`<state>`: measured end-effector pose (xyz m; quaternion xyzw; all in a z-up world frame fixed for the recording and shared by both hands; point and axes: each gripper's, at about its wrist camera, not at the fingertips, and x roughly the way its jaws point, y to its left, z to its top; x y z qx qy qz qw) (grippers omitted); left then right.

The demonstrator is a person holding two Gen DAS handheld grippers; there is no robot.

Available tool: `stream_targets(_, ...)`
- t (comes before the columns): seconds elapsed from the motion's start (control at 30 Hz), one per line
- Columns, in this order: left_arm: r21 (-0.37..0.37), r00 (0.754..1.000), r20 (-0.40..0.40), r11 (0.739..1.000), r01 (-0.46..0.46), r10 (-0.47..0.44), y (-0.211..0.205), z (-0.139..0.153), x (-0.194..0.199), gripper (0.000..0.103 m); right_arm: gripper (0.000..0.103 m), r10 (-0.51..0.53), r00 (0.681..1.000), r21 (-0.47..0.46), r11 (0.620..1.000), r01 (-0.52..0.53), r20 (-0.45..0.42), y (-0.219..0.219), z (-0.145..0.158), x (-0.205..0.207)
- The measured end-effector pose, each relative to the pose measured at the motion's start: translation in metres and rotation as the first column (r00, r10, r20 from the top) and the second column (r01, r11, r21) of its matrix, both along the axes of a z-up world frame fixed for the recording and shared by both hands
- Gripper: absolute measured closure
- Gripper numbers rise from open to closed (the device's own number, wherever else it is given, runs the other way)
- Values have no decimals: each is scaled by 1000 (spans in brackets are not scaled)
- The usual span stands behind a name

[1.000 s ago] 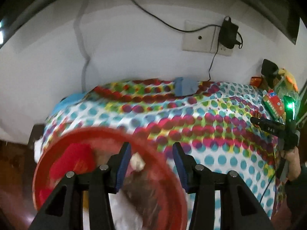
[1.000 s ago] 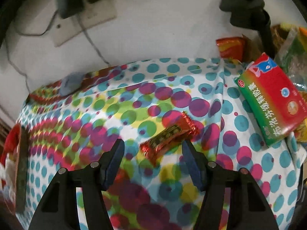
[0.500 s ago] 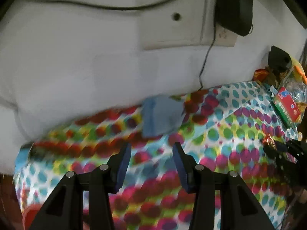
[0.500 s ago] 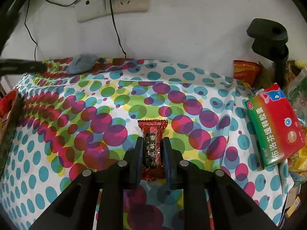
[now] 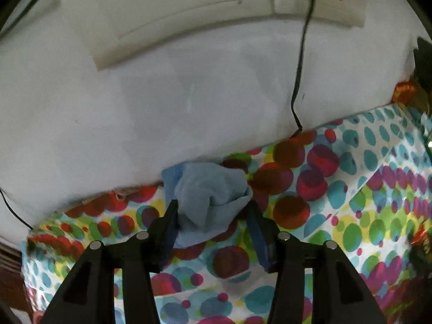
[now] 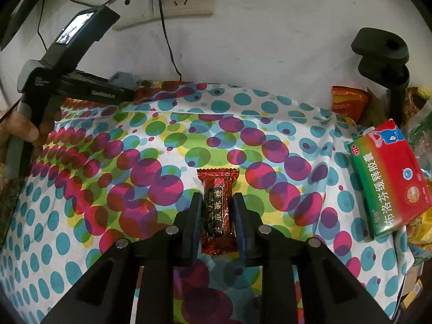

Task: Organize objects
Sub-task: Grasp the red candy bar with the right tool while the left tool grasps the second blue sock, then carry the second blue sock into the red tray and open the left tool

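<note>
A crumpled blue cloth (image 5: 208, 189) lies at the table's back edge against the wall. My left gripper (image 5: 212, 208) straddles it, jaws closing, both pads touching its sides. The right wrist view shows the same gripper (image 6: 121, 93) at the far left, held by a hand (image 6: 16, 129), with the cloth (image 6: 124, 79) at its tips. A red foil candy bar (image 6: 217, 181) lies lengthwise on the dotted tablecloth (image 6: 135, 162). My right gripper (image 6: 217, 199) is shut on it, jaws easing slightly open, pads still against the wrapper.
A red-and-green medicine box (image 6: 386, 175) lies at the right edge, with an orange packet (image 6: 348, 102) and a black clamp stand (image 6: 383, 54) behind it. A wall socket (image 6: 172, 2) sits above the table, its black cable (image 5: 299, 67) dropping behind the cloth.
My left gripper left the red bowl, crossed to the table's back edge and narrowed around the blue cloth. My right gripper shut on the candy bar, which turned lengthwise.
</note>
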<state>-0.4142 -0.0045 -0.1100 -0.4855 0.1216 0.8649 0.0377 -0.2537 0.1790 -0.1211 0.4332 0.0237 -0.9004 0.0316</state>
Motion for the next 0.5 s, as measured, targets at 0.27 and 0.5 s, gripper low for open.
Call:
stream_targets(0.27, 38, 999, 33, 999, -21, 19, -11, 14, 29, 76, 80, -1, 1000, 9, 1000, 1, -1, 0, 0, -1)
stream_targets(0.5, 57, 999, 44, 998, -10, 8, -5, 13, 69, 76, 80, -2, 1000, 21, 1000, 2, -1, -1, 0, -4)
